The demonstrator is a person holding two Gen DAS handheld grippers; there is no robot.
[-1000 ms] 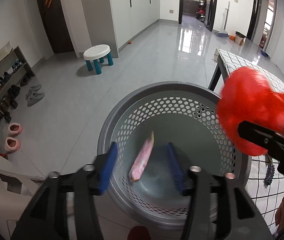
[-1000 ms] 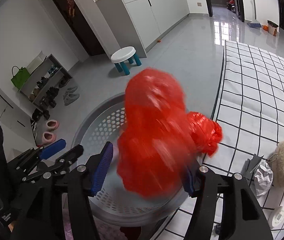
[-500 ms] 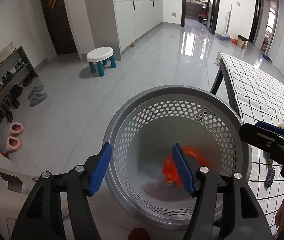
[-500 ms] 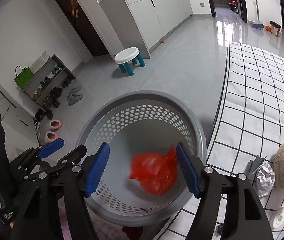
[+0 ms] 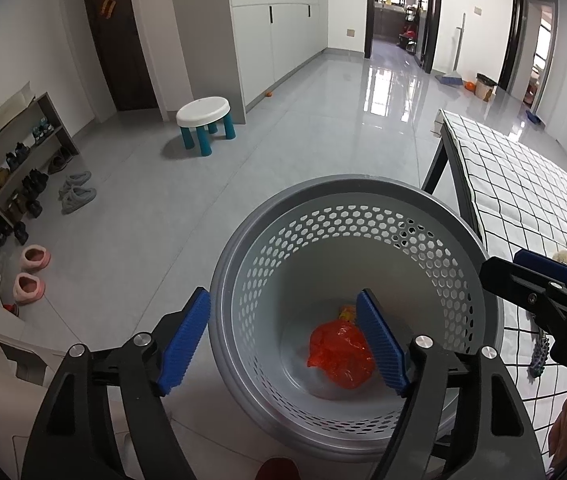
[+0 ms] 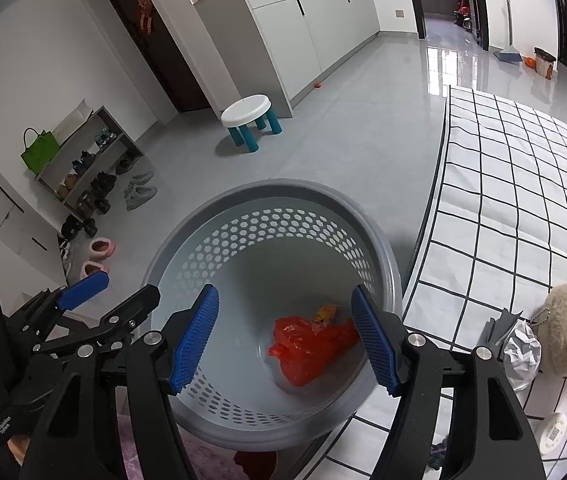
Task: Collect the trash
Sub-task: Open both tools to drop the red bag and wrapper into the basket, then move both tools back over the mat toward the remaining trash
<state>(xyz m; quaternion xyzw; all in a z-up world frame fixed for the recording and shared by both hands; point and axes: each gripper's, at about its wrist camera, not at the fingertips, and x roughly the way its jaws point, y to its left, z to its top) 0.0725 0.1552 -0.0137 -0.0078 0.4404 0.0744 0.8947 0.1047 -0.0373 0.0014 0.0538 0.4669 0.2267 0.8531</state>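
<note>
Two handheld grippers hang over a grey perforated laundry-style basket (image 6: 271,200) at the centre of both wrist views, each gripping nothing. The left gripper (image 5: 283,344) is spreading its blue fingers (image 5: 183,340) wider, with only the basket rim and floor behind them. The right gripper (image 6: 287,340) holds its fingers (image 6: 371,340) parted about halfway, apart from everything.

In the lower middle of the frame, on the basket floor, lies a crumpled red plastic bag (image 6: 307,348), with a small yellow-orange wrapper (image 6: 323,312) just beside or partly on it.

At the lower right of the right wrist view, on the checked worktop (image 6: 503,208), a crumpled ball of white paper (image 6: 521,354) sits next to a fuzzy beige keychain toy (image 6: 563,320); a round white object (image 6: 551,428) lies near the frame's bottom edge.

The paper ball looks the likeliest next piece of trash. It is probably very light and soft, crushing easily under the fingers and unlikely to slip; closing across its bulging middle should hold it. The toy stands close enough to be caught by accident.
</note>
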